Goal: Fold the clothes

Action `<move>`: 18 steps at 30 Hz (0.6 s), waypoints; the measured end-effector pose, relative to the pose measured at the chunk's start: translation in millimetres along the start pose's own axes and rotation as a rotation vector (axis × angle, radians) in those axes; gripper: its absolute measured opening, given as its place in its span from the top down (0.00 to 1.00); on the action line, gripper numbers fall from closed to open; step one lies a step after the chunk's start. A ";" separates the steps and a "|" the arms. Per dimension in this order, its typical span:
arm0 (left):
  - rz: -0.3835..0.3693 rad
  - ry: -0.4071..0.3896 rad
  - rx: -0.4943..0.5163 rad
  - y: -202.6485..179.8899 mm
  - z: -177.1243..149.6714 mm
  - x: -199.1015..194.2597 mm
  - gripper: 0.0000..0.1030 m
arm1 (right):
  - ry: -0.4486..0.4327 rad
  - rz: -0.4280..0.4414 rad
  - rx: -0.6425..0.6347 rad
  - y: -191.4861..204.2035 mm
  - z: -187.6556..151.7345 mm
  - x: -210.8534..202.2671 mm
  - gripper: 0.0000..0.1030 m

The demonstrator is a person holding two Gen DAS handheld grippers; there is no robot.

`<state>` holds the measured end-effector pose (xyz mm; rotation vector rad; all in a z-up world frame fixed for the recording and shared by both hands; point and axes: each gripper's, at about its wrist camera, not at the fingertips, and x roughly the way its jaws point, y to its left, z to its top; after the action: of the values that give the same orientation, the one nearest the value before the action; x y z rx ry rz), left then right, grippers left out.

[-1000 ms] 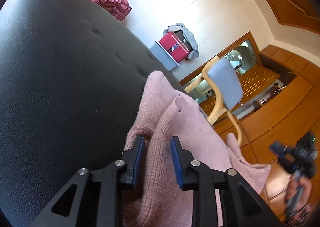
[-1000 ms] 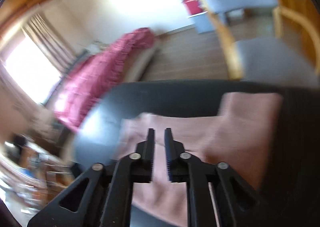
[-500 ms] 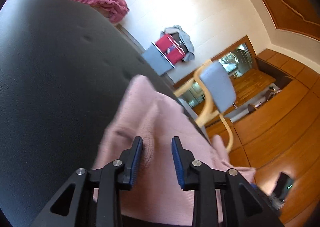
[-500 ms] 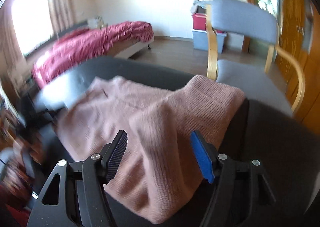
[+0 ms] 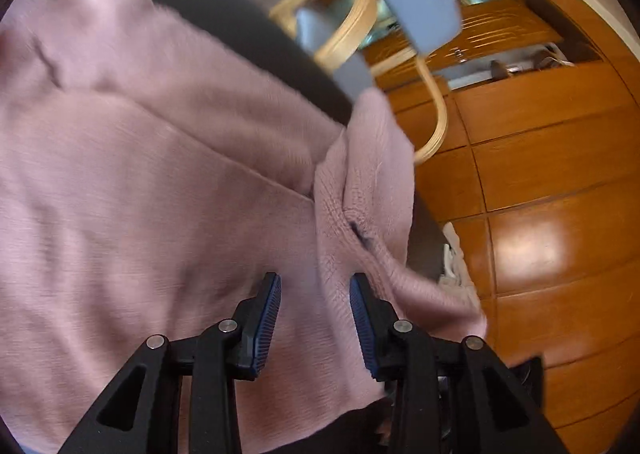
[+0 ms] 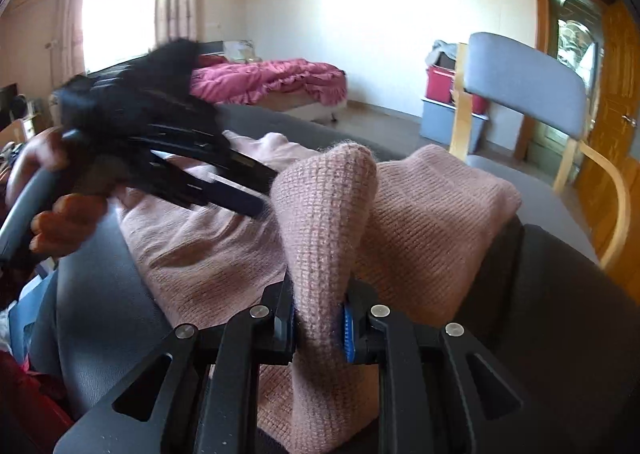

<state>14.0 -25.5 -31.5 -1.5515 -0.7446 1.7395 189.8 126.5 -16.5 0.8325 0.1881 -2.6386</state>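
A pink knitted sweater (image 6: 420, 214) is spread over the dark leather surface (image 6: 568, 294), its far-right edge lying at the surface's rim beside a grey-cushioned wooden armchair (image 6: 528, 90). A raised fold of the sweater is pinched between the closed right tongs (image 6: 320, 318). The left tongs (image 5: 314, 318) are held open above the knit, gripping nothing. Bare surface is seen to the near right and the near left.

Daylight floods from the window (image 6: 116, 10), glaring on the wall (image 6: 360, 2); motion blur, fisheye-bent edges.
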 end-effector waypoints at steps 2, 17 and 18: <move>-0.042 0.020 -0.068 1.8 7.8 7.8 0.63 | -0.017 0.019 -0.004 -0.4 -2.3 -1.0 0.82; 0.037 0.075 -0.047 -31.0 27.0 30.7 0.36 | -0.070 0.093 -0.037 1.8 -4.9 -6.3 0.82; 0.081 0.085 -0.024 -35.4 26.9 35.7 0.36 | -0.068 0.091 -0.044 2.8 -4.3 -5.4 0.82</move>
<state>-10.7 25.0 -21.8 -1.6825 -0.6710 1.7160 197.3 126.5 -17.0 0.7182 0.1856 -2.5637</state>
